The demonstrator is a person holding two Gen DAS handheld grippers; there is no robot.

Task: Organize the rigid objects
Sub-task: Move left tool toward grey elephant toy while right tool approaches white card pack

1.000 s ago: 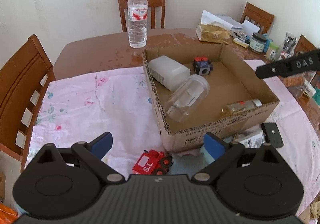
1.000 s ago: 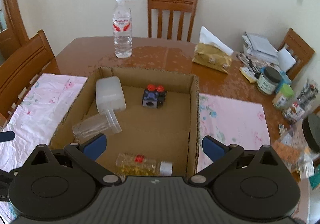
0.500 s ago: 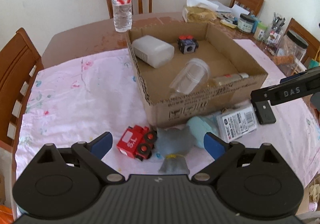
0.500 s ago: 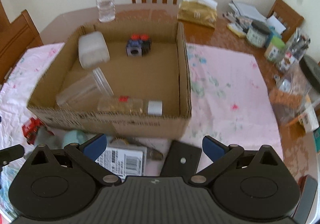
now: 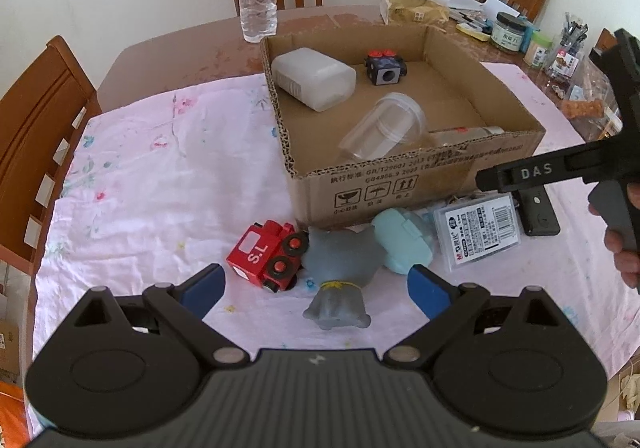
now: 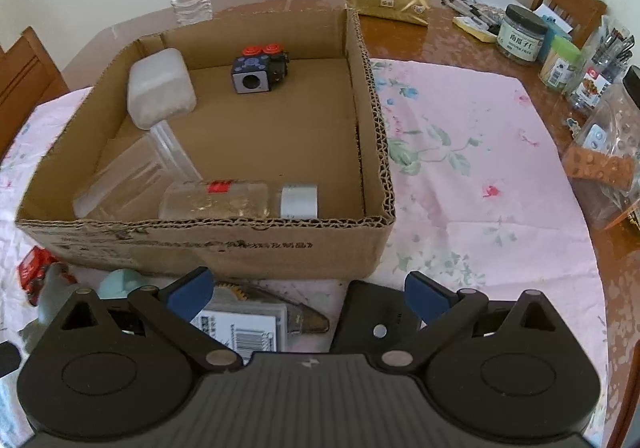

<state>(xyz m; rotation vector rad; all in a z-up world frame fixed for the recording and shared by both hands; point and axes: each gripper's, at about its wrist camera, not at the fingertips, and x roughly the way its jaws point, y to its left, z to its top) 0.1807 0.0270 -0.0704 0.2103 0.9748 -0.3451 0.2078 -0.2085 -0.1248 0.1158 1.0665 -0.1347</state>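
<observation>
1. We hold both tools wide and empty: the left gripper point(image 5: 316, 286) above the red toy train point(image 5: 267, 256), the right gripper point(image 6: 308, 294) over a black block point(image 6: 378, 322) and a labelled clear case point(image 6: 240, 328).
2. The loose pieces lie on the cloth just beside the cardboard box point(image 5: 404, 188), near its front wall.
3. We judge the train light, stiff and blocky; its flat sides offer the surest hold.
4. The grey figure point(image 5: 340, 272) touching it looks soft and may shift.
</observation>
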